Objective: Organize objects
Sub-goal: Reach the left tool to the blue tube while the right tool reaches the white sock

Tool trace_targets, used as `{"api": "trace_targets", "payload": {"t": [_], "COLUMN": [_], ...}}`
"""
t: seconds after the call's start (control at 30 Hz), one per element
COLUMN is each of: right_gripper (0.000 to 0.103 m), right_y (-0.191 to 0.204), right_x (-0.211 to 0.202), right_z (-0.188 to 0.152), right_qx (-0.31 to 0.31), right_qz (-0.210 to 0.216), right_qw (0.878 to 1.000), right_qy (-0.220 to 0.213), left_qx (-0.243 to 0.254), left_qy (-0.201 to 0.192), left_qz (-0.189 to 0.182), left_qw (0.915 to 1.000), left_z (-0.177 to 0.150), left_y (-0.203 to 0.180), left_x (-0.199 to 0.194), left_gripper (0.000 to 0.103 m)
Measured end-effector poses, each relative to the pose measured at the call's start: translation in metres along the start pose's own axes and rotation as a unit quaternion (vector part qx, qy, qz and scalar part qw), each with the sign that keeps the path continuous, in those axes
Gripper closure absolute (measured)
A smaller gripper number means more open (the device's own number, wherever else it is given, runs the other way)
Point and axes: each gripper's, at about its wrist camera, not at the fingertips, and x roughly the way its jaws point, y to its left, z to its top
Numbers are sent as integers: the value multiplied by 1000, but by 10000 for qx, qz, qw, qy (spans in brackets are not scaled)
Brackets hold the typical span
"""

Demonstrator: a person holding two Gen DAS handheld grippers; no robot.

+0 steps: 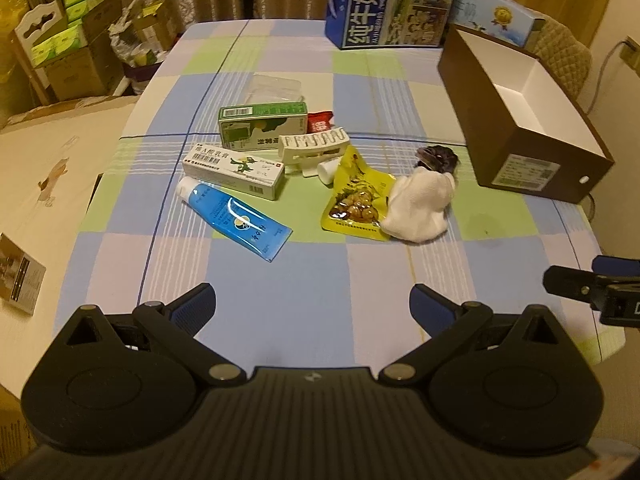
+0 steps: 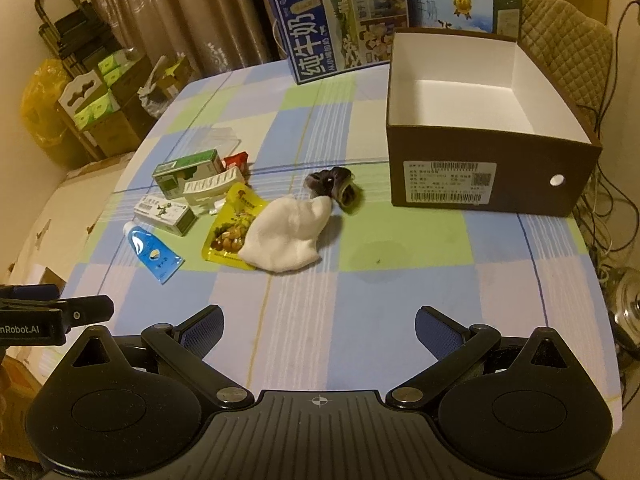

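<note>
You have a blue, green and lilac checked tablecloth (image 2: 360, 280), a blue tube (image 1: 236, 218), a yellow snack pouch (image 1: 354, 196), a white sock (image 2: 286, 240), and a brown box (image 2: 480, 180) lined white.

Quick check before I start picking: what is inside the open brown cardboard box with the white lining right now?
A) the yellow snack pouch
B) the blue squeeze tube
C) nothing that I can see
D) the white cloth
C: the open brown cardboard box with white lining shows only bare white floor and walls, while the blue squeeze tube, yellow snack pouch and white cloth all lie on the checked tablecloth.
</note>
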Motion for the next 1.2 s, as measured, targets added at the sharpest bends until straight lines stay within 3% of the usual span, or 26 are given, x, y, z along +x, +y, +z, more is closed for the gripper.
{"api": "trace_targets", "payload": {"t": [0.27,0.67,0.93,1.2], "right_gripper": [3,3,3,3], "right_y": [-27,-58,-64,-61], "right_x": [15,33,40,39], "right_z": [20,38,44,44], "right_qx": [-199,-501,-368,182], "right_qz": [179,461,341,-121], "right_qw": [9996,9975,9986,9998], "right_qy": [112,208,173,38], "left_qx": [-449,-1283,-1303,-1087], "left_qy": [79,189,325,327], "left_qz": [332,959,1233,1138], "left_qw": [9984,9869,9832,9870], "left_z": [5,-3,6,34], "left_y": [-4,1,16,42], "left_x": [17,43,77,109], "left_gripper": [1,1,2,2]}}
